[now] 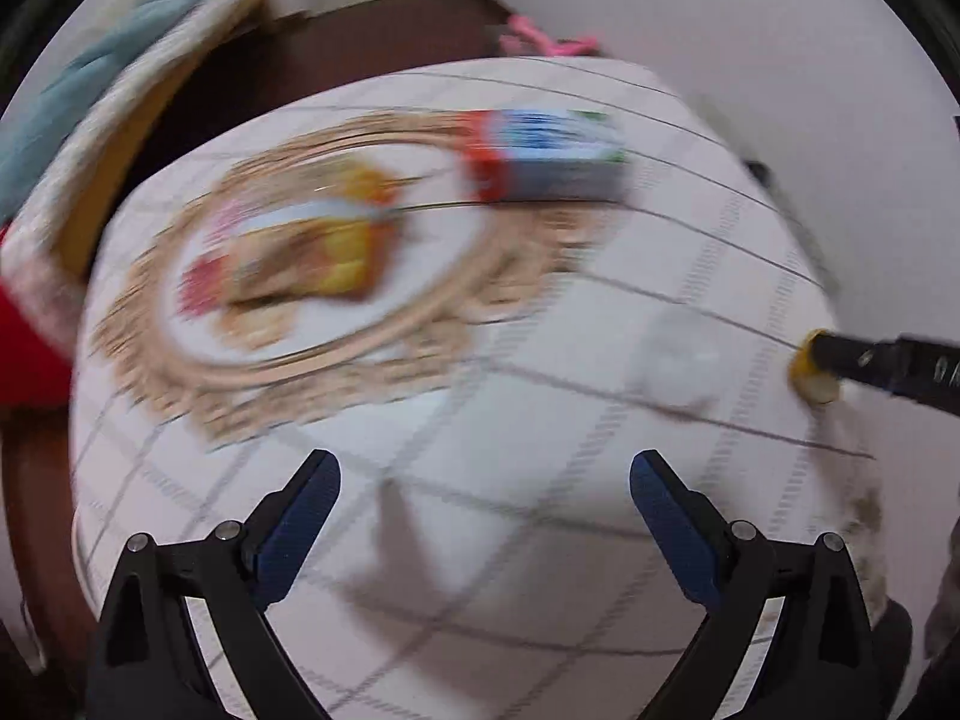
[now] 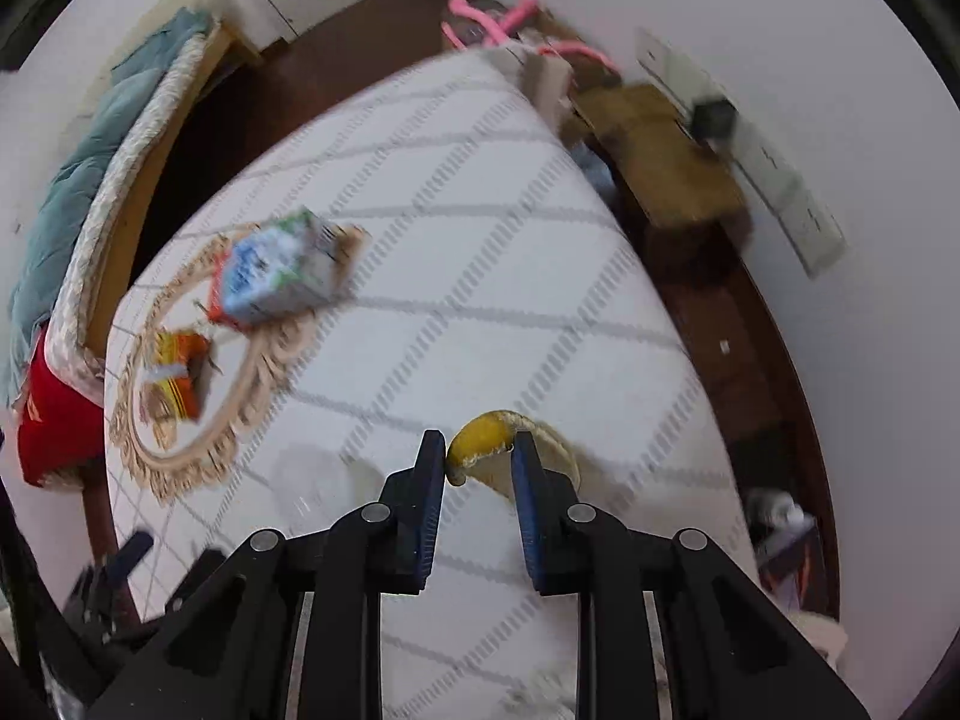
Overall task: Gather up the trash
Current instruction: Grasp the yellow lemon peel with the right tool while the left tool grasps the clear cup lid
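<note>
Pinching yellow curved fruit peel (image 2: 480, 444) in right gripper (image 2: 478, 450) near tablecloth edge; left gripper (image 1: 485, 483) spread, empty. Remaining: blue-and-red carton (image 2: 273, 273), orange wrapper (image 2: 177, 375) on fringed round mat (image 2: 180, 468).

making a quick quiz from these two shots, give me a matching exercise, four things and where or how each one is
Things:
1. banana peel
2. carton
3. snack wrapper
4. left hand-held gripper

States or places:
a. lying in the middle of the round fringed mat
b. open, nothing between its pads
c. pinched in the right hand-held gripper
d. lying on its side at the mat's far edge

Pairs: 1-c, 2-d, 3-a, 4-b
</note>
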A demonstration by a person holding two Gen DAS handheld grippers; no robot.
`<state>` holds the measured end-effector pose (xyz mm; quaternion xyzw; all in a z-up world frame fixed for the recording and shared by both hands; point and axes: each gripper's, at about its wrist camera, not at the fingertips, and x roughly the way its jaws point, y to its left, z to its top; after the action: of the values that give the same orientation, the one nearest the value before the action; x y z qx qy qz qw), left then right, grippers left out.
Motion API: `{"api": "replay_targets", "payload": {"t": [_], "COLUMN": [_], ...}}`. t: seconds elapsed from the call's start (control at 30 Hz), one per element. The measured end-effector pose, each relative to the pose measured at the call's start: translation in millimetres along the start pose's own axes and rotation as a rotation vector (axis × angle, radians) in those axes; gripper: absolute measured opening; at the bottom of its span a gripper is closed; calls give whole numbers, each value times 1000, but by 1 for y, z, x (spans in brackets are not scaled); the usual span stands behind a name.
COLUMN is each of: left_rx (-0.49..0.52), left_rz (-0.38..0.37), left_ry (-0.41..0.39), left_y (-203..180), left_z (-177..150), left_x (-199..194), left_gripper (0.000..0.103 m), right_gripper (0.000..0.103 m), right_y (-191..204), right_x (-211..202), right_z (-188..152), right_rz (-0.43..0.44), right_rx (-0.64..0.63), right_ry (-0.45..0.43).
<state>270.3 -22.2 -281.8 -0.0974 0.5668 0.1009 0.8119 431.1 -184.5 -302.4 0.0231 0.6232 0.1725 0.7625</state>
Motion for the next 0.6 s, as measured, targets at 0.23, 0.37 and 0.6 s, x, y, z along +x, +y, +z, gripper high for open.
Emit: {"api": "replay_targets", "payload": {"t": [0.23, 0.37, 0.6], "left_rx": [98, 89, 70], "left_rz": [-66, -45, -16], "left_ry": [24, 13, -38], "left_y": [-49, -59, -34], "left_z": [30, 37, 34], "left_x": [29, 32, 21], "left_gripper": [98, 56, 36], "right_gripper": [24, 24, 21], "right_y": [-41, -46, -38], "right_x": [-9, -10, -9], "right_z": [-25, -30, -33], "right_rz": [6, 26, 35], "right_rx": [58, 75, 43], "right_ry": [22, 15, 18]}}
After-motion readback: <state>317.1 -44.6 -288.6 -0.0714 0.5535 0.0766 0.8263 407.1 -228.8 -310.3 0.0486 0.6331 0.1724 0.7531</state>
